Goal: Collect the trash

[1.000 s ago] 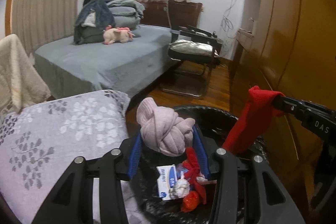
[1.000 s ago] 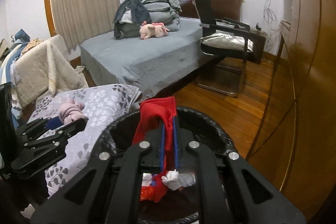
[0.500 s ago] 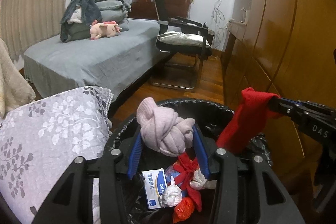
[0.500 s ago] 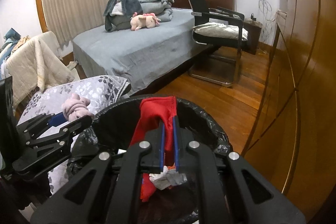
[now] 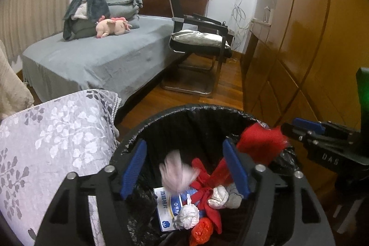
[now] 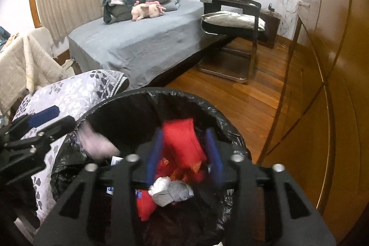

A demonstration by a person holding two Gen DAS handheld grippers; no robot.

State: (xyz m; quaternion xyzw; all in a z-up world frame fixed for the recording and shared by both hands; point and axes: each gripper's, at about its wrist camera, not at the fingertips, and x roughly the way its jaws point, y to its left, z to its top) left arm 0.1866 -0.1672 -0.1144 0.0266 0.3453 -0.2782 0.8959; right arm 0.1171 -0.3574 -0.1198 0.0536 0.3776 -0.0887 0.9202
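Both grippers, left [image 5: 184,167] and right [image 6: 184,155], hang over the bin [image 5: 196,112], jaws just opened so the pink bundle [image 5: 176,178] and red cloth [image 6: 182,142] fall in.

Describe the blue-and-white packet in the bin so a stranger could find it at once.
Start at the black-lined trash bin beside the floral cushion. Among the red cloth and crumpled white paper balls inside lies the packet. It is the only flat, printed thing there: a white rectangle with blue lettering and a blue logo.
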